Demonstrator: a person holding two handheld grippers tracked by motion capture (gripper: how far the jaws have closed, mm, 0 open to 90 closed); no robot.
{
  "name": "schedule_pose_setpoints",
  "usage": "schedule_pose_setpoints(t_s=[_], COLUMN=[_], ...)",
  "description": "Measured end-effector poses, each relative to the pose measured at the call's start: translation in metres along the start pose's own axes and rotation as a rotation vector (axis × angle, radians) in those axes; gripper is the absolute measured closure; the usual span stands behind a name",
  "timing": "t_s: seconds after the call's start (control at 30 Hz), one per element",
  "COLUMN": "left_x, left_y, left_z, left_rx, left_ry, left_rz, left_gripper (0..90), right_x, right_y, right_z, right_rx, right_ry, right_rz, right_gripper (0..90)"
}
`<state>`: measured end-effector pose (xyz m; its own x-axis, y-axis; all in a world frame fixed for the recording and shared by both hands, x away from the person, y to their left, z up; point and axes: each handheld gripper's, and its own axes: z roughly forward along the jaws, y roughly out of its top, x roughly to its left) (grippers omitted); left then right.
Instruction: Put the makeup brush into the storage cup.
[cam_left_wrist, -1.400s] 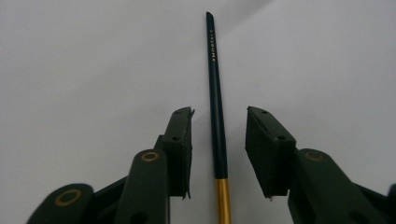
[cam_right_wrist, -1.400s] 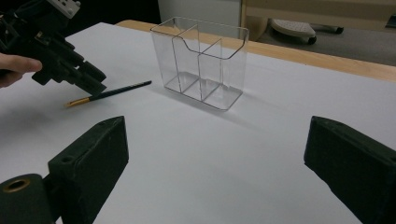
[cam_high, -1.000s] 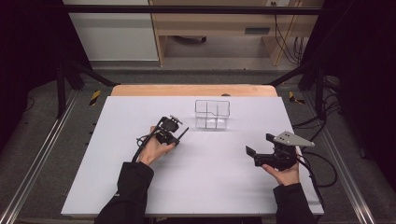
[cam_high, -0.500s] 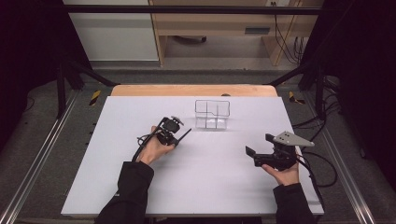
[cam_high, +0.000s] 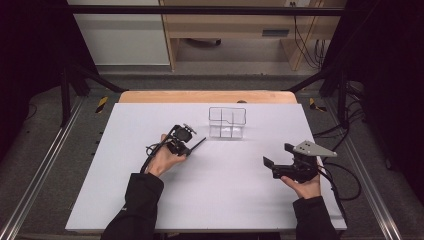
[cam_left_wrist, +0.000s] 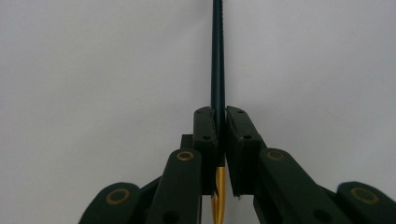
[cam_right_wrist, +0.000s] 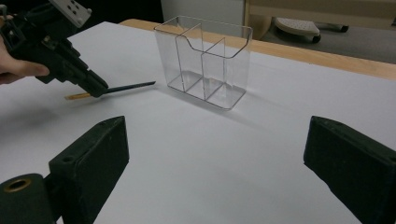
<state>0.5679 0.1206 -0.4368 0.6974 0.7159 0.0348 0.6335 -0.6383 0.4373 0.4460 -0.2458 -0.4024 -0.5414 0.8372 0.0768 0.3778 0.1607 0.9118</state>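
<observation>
The dark pen (cam_left_wrist: 217, 56) has just been clamped by the left gripper (cam_left_wrist: 219, 128), so lifting toward the clear holder (cam_high: 227, 122) seems next, while the right gripper (cam_right_wrist: 215, 163) is held apart.

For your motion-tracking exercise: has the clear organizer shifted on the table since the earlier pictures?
No. The clear organizer sits at the same spot near the table's wooden far edge as before.

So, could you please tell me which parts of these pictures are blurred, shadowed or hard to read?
Left gripper view: the near jaws are soft, the pen sharper. Right gripper view: the clear organizer casts a faint shadow, and its own jaws blur. High view: the white table is evenly lit, the surroundings dark.
</observation>
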Motion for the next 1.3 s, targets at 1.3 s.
schedule_pose_setpoints(t_s=[1.3], left_x=[-0.033], left_y=[-0.049], left_z=[-0.097], left_rx=[-0.235], left_ry=[-0.112], left_rz=[0.202], left_gripper=[82.3], right_x=[0.045], right_y=[0.030], right_z=[0.016], right_rx=[0.138], right_ry=[0.034], right_rz=[-0.315], right_gripper=[7.1])
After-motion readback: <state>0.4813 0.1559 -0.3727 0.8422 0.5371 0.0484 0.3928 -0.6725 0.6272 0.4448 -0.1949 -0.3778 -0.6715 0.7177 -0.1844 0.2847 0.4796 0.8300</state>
